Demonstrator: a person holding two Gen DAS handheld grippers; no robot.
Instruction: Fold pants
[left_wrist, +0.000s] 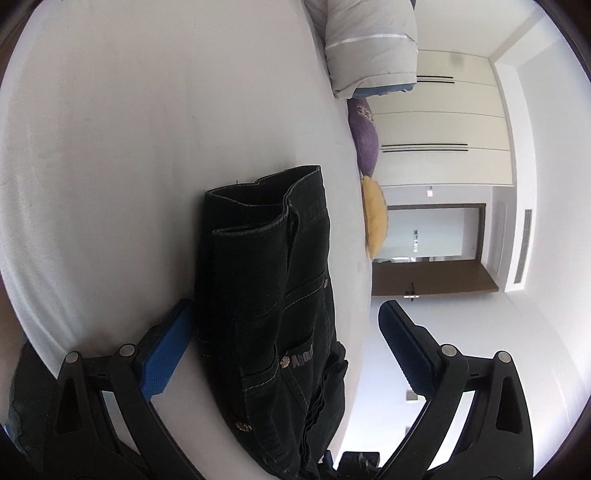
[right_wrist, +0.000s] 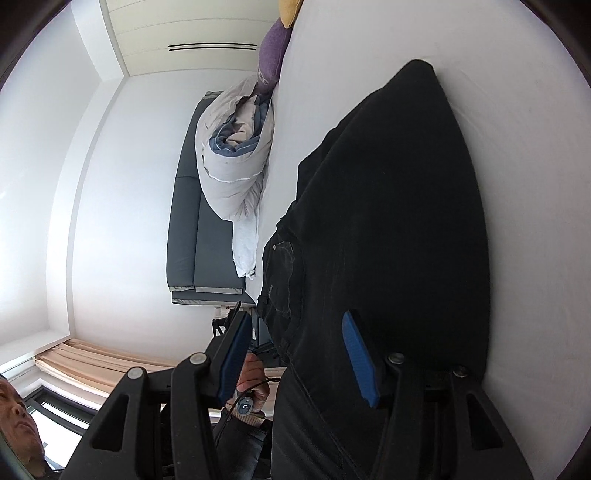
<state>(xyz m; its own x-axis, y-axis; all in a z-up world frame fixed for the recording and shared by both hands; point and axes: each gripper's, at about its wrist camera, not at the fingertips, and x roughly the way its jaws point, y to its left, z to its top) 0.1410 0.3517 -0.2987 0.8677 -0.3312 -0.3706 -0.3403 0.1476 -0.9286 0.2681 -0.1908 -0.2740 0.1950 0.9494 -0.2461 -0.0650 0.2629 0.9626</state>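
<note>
Blue-padded left gripper (left_wrist: 284, 350) nearest the lens, jaws spread wide, folded black pants (left_wrist: 273, 295) lying between the pads without either pad pressing on them. Right gripper (right_wrist: 295, 354) likewise spread wide, one pad over the dark denim, the other out past the cloth's edge toward the room; nothing clamped.

Pants resting on a white bed sheet (left_wrist: 129, 147), folded into a thick stack, waistband, rivets and a small label turned toward the left wrist camera, hems at the far end. From the right wrist view, same pants (right_wrist: 388, 221) as a long dark mass across the mattress.

White walls, pale wardrobe doors (left_wrist: 443, 129) with dark slot handles, brown door frame (left_wrist: 424, 280) beyond. Dark grey padded headboard (right_wrist: 188, 221) against the wall, beige curtain (right_wrist: 85, 365) low in the right view.

No containers in sight.

Along the bed's edge: rolled grey-white duvet (left_wrist: 373, 44) with a blue lining, purple cushion (left_wrist: 365, 140), yellow cushion (left_wrist: 375, 214) beside it. Person's hand (right_wrist: 255, 384) on a small controller behind the right gripper, face partly visible at the frame corner.
</note>
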